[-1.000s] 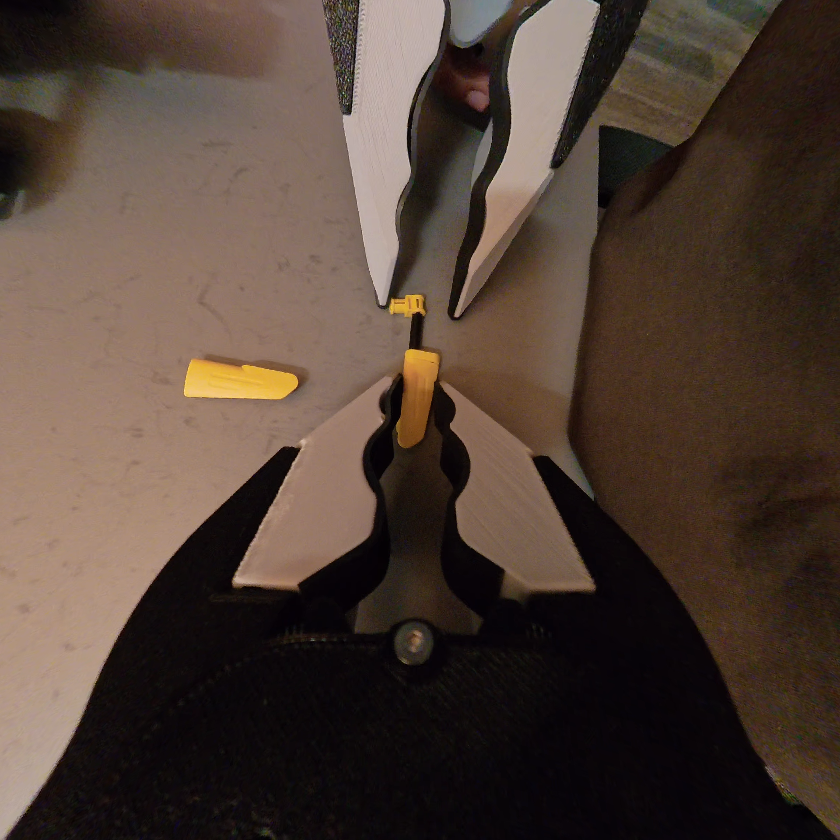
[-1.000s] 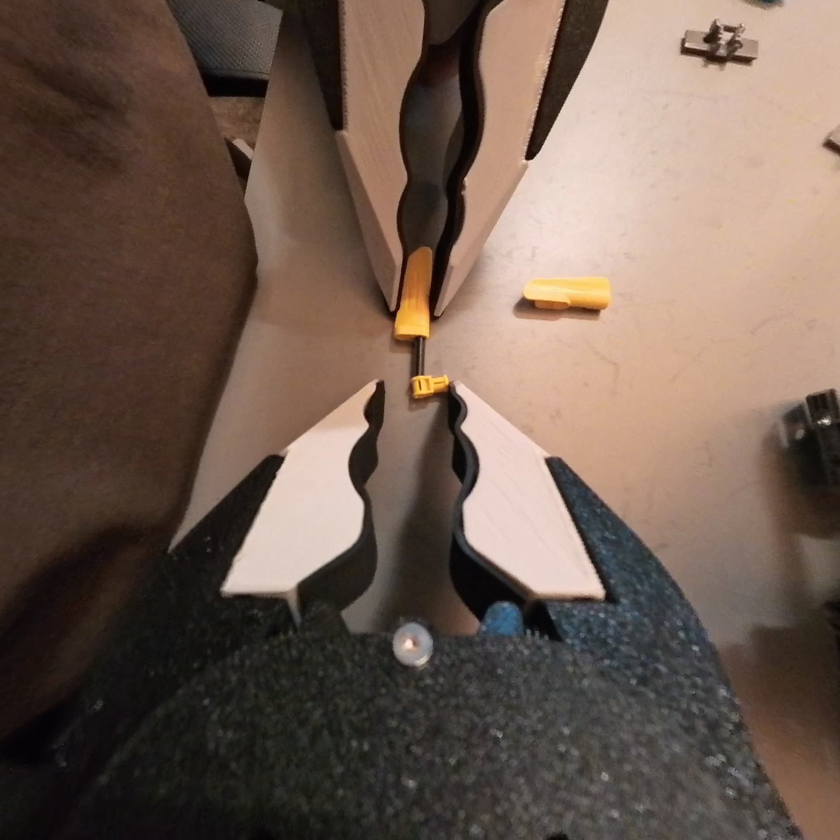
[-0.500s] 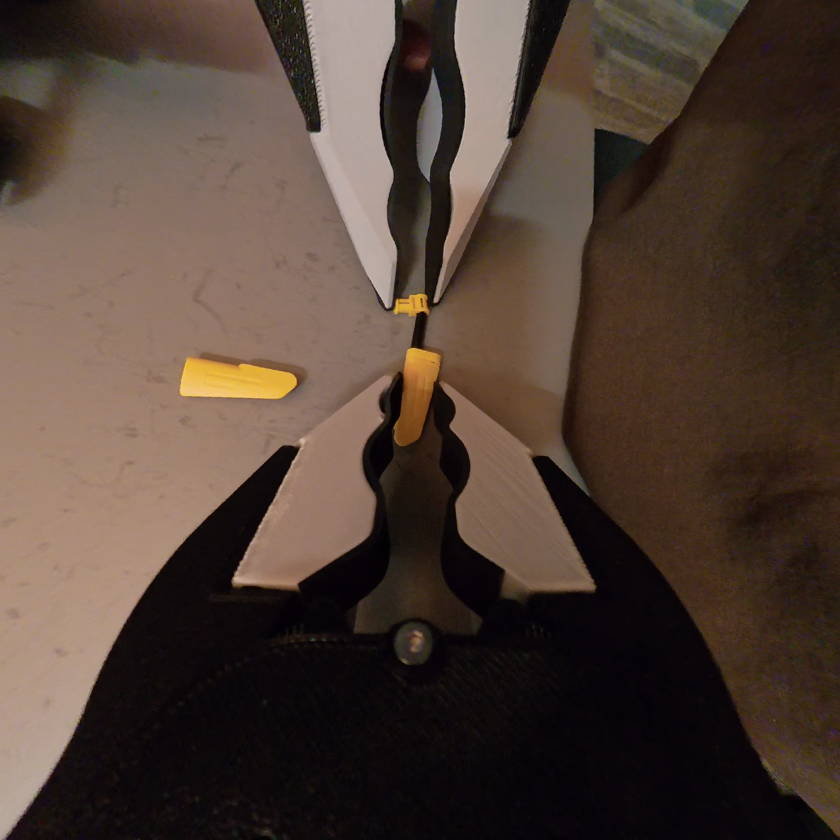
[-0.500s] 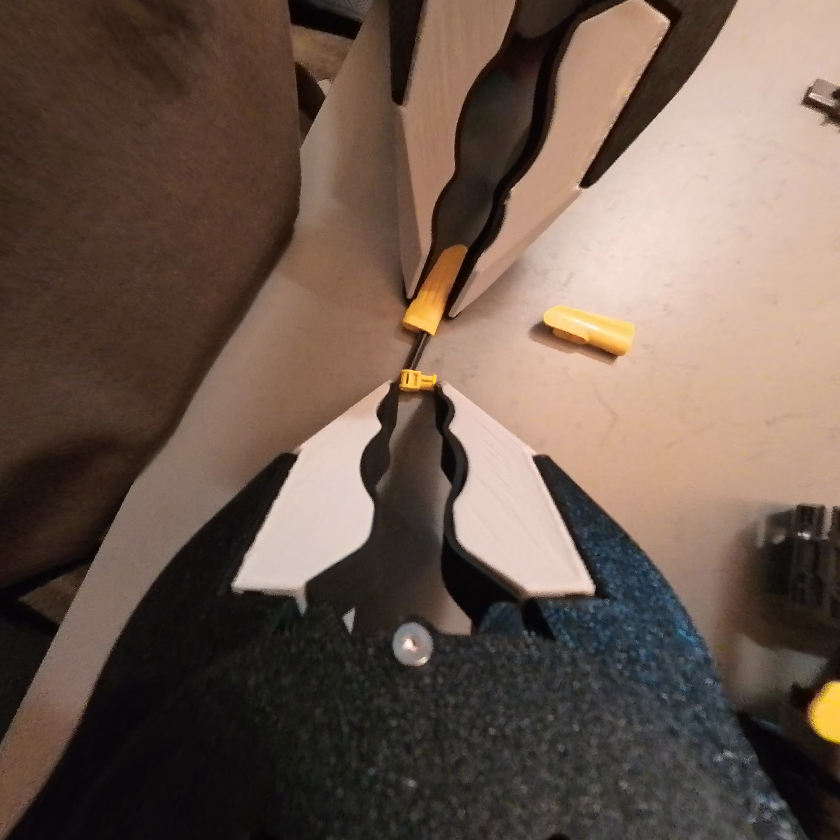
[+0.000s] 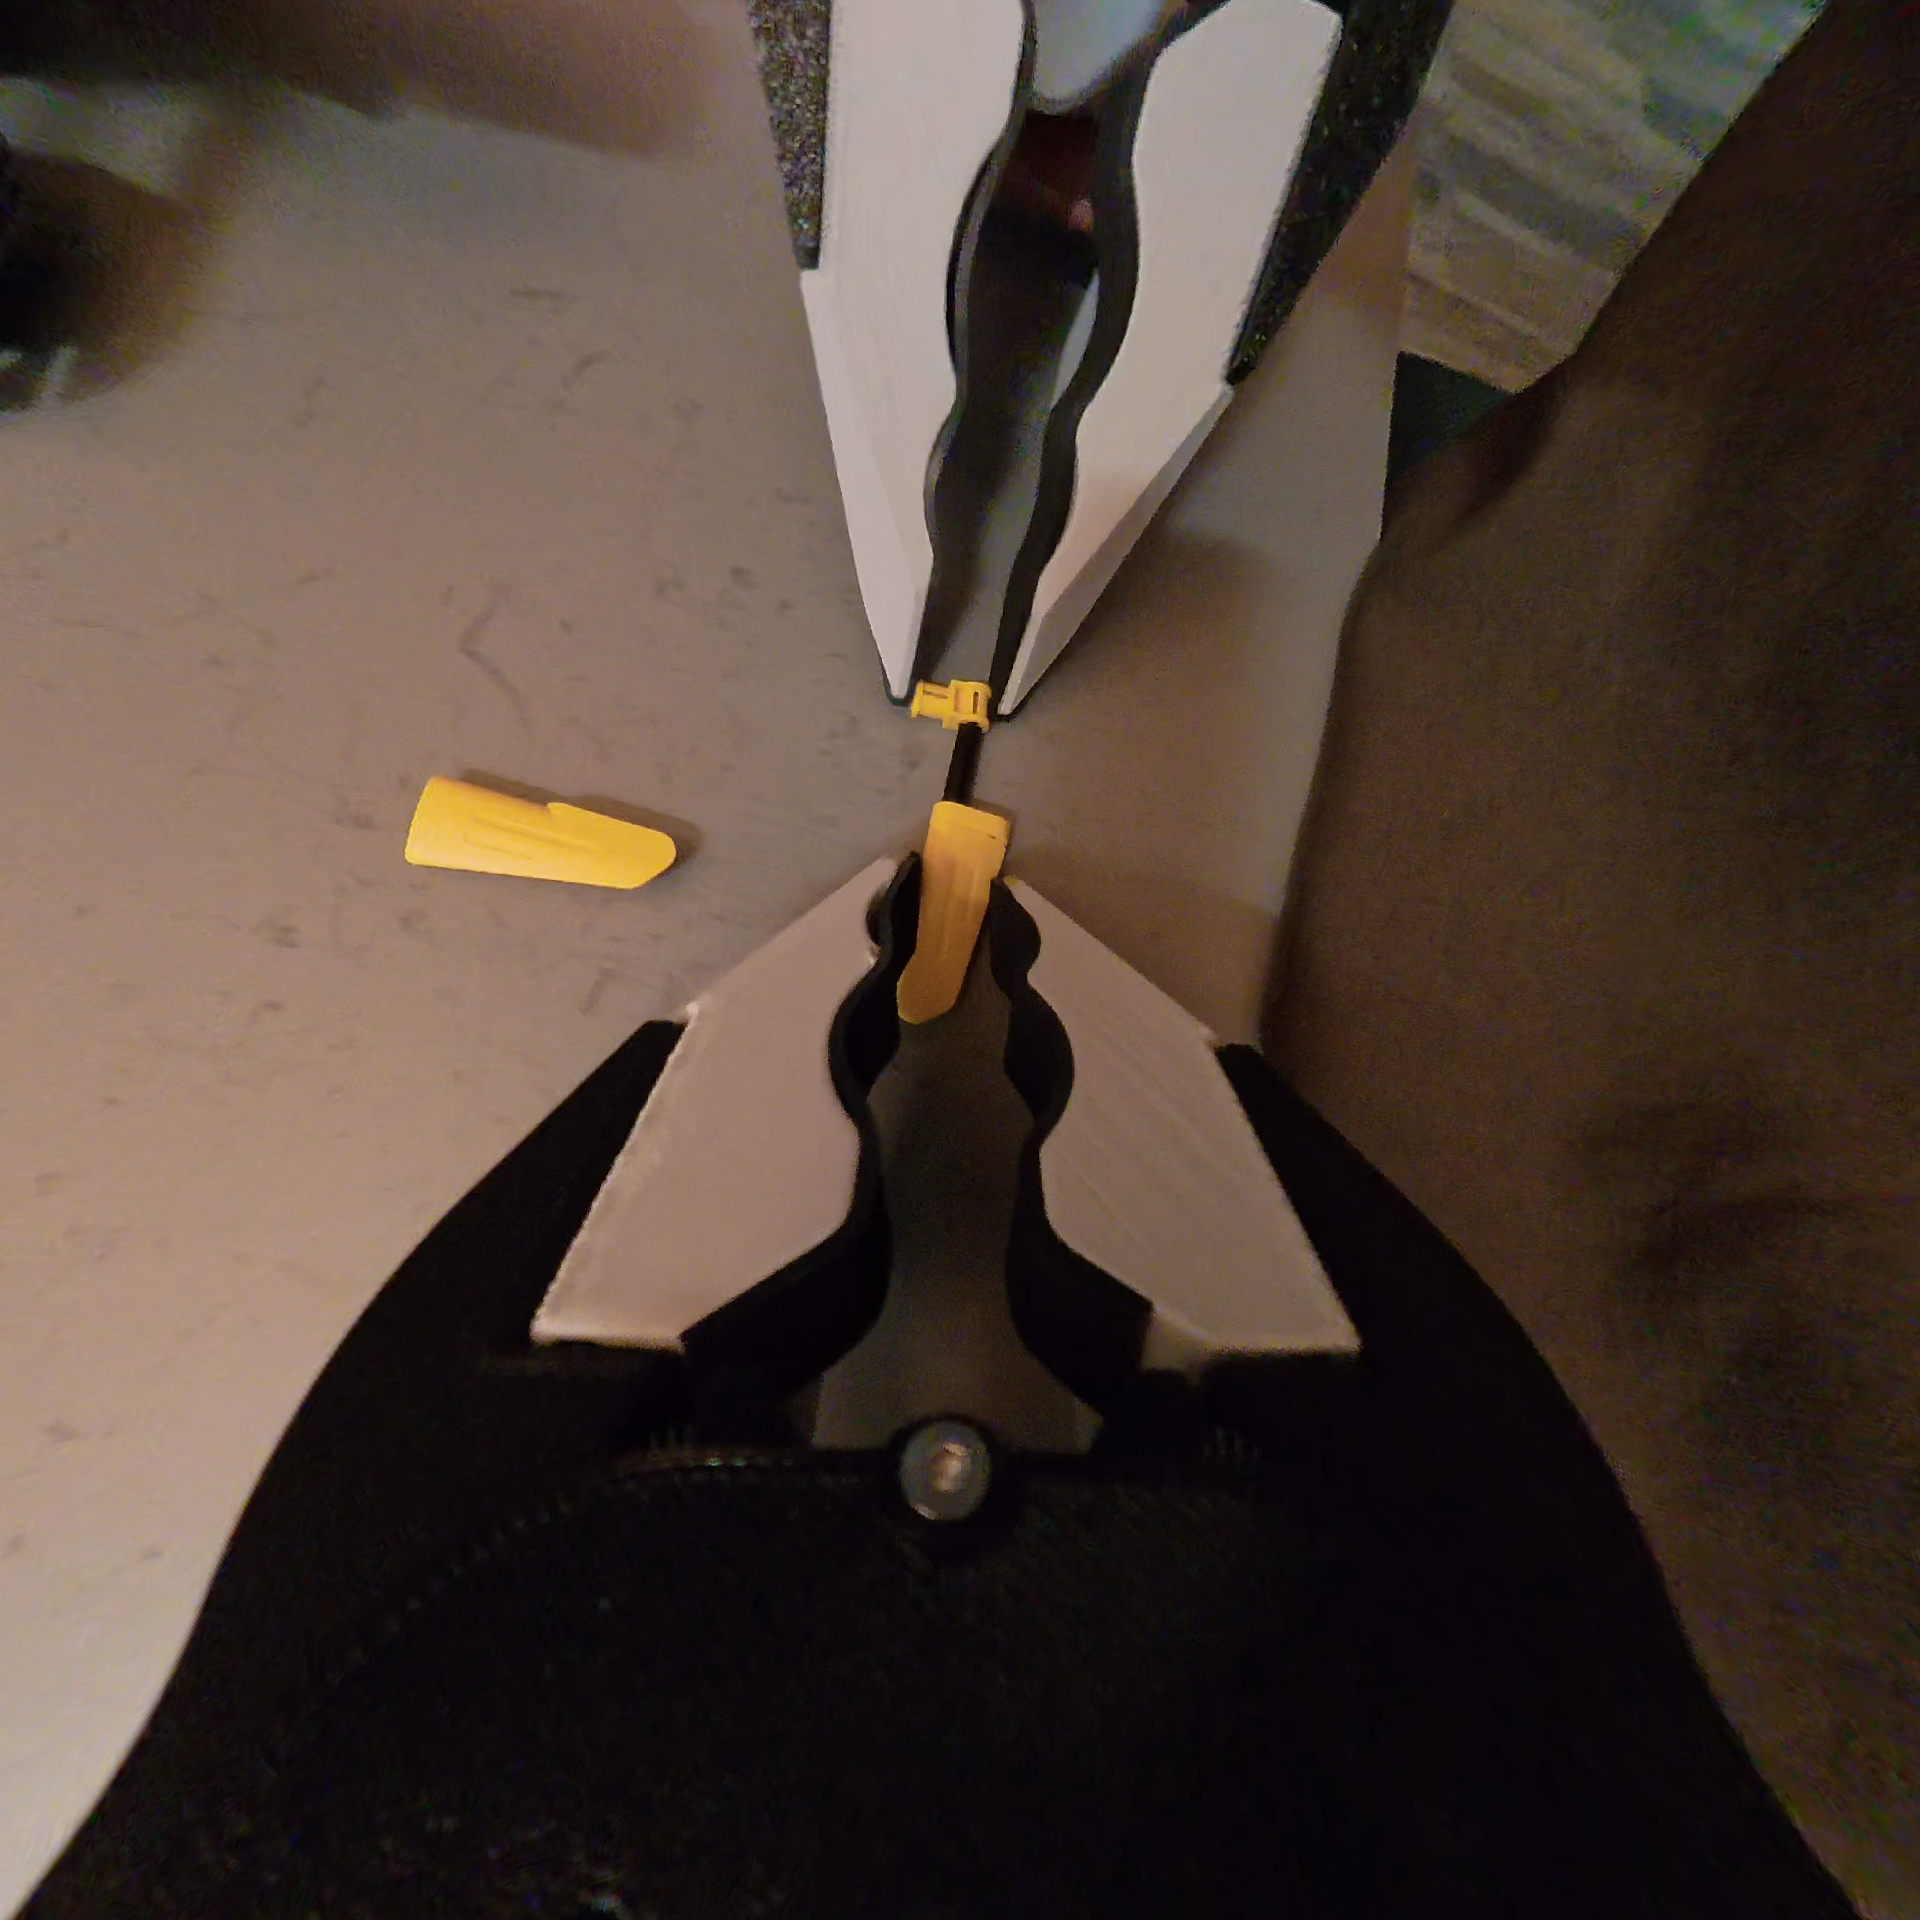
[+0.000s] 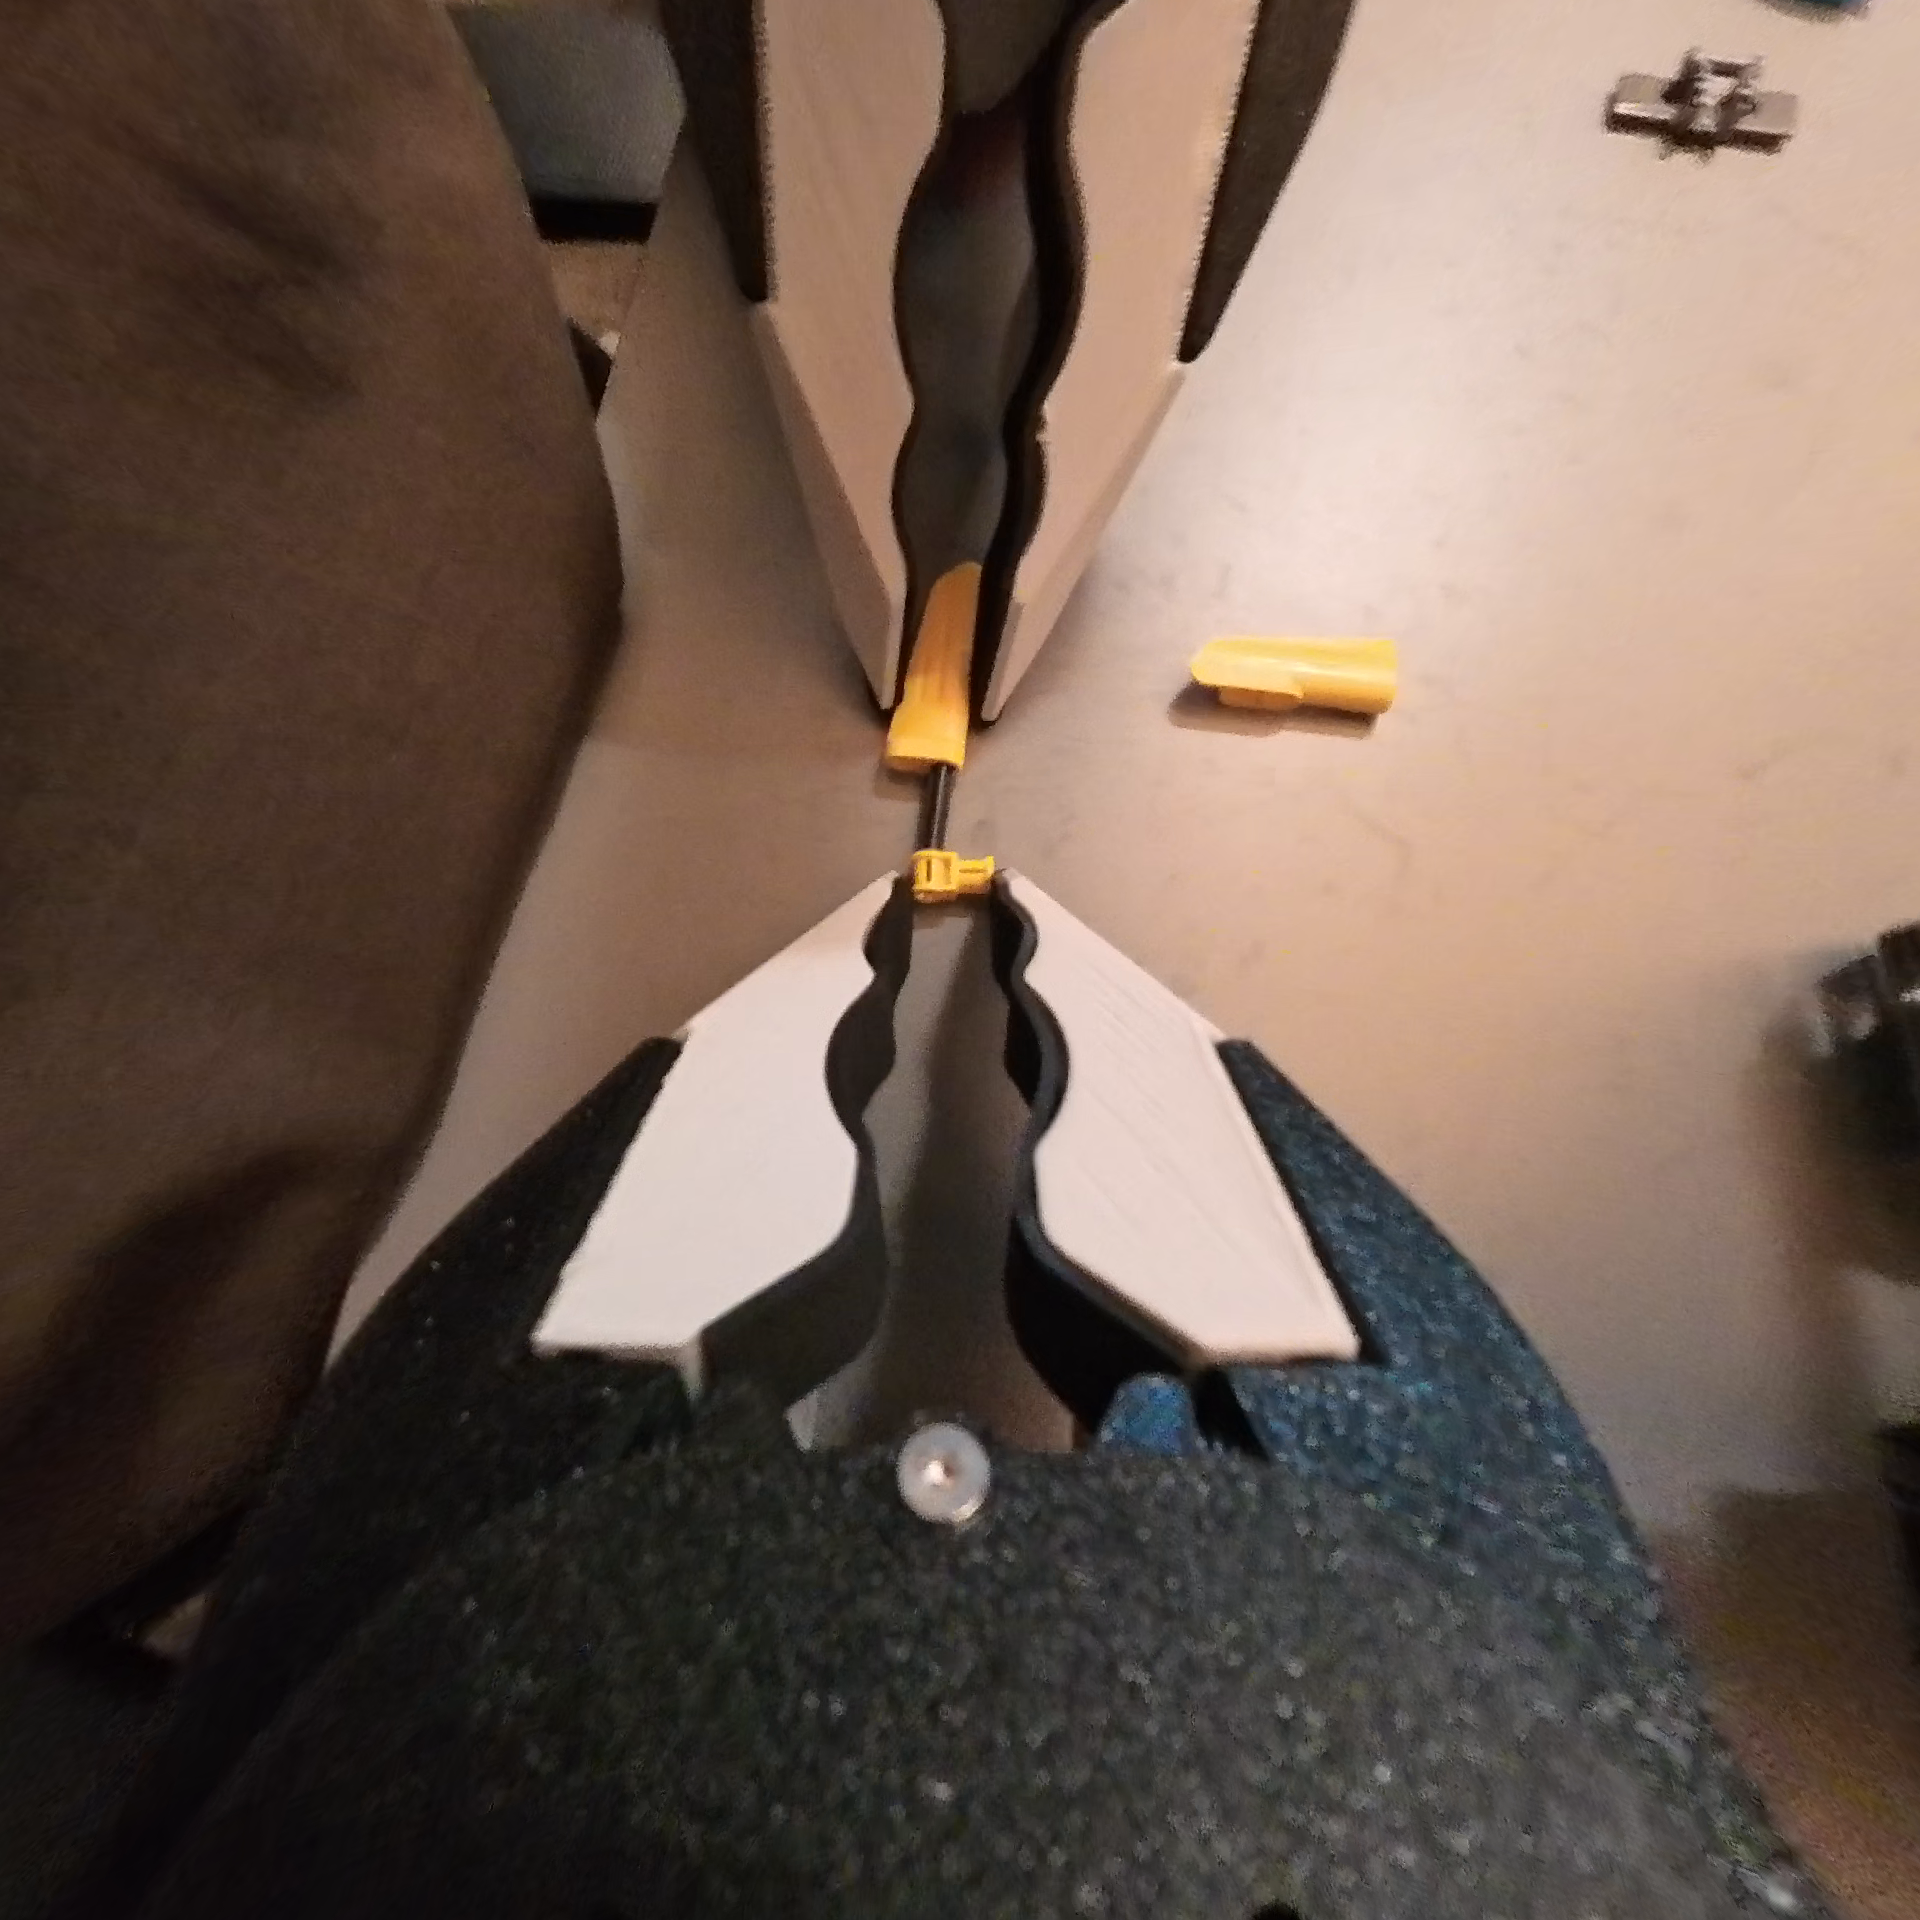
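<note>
Two handheld grippers meeting tip to tip over a pale, scuffed worktop (image 5: 312,468). Left gripper (image 5: 951,883) clamped on a tapered yellow plastic sleeve (image 5: 945,914), wide end forward. Thin black rod (image 5: 966,764) running out of that sleeve, straight toward the opposite gripper. Small yellow plastic clip (image 5: 951,699) seated crosswise on the rod's far end, long axis square to the rod. Right gripper (image 6: 945,881) with white fingertips (image 6: 862,904) flanking the clip, narrowly parted; actual contact with the clip impossible to confirm from either view. Sleeve, rod and clip in one line between the two grippers, right gripper nearest the clip, left nearest the sleeve. Second yellow plastic sleeve (image 5: 535,849) lying flat on the worktop, well apart from both grippers. Brown fabric mass (image 5: 1610,935) along the worktop's edge. Small grey metal fitting (image 6: 1699,109) and dark blurred hardware (image 6: 1870,1008) at the margins of the right wrist view.
</note>
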